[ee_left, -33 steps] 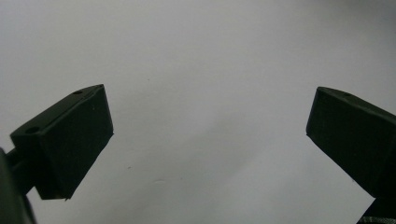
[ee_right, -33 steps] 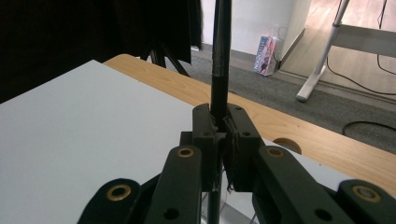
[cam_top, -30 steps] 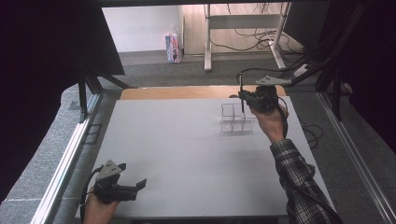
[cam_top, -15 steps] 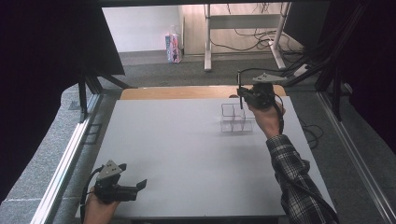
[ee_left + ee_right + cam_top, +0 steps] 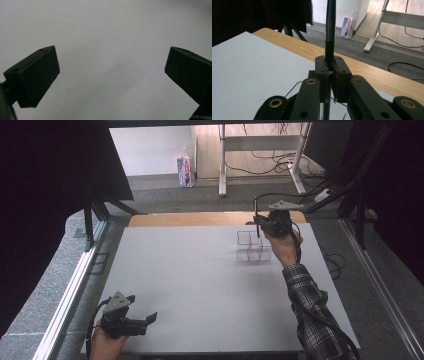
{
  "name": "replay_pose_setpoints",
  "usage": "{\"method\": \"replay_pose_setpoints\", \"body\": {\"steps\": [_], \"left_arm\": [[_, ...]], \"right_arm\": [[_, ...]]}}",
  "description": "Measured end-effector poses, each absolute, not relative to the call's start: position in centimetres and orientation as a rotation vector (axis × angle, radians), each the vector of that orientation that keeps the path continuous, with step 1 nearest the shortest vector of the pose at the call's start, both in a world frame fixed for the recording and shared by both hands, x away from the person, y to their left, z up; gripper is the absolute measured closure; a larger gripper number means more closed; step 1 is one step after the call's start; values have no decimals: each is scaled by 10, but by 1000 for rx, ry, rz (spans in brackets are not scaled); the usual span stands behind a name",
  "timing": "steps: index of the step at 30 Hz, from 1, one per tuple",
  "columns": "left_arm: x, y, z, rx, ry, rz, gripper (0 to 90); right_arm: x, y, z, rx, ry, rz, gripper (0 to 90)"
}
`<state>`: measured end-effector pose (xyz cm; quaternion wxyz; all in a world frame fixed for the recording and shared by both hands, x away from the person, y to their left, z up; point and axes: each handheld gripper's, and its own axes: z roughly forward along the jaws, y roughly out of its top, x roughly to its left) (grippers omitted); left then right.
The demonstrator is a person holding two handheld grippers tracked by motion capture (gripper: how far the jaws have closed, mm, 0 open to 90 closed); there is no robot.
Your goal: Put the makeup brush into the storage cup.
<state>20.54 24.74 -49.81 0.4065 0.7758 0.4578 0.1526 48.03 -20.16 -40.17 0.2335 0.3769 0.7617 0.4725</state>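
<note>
above the clear organiser [image 5: 253, 246], the right tool [image 5: 258, 223] clamps an upright black pen [image 5: 329, 32].

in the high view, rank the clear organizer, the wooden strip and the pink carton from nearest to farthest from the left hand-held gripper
1. clear organizer, mid-table, toward the right.
2. wooden strip, along the table's far edge.
3. pink carton, on the floor beyond the table.

Left gripper [image 5: 142, 322] rests with jaws wide; right gripper [image 5: 256, 223] jaws clamped.
</note>
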Motion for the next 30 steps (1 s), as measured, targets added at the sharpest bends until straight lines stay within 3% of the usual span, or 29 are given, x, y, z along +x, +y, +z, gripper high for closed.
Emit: {"method": "replay_pose_setpoints", "body": {"steps": [30], "left_arm": [[206, 246, -499, 1969, 1155, 378, 2]], "right_arm": [[480, -202, -448, 1090, 2144, 1236, 825]]}}
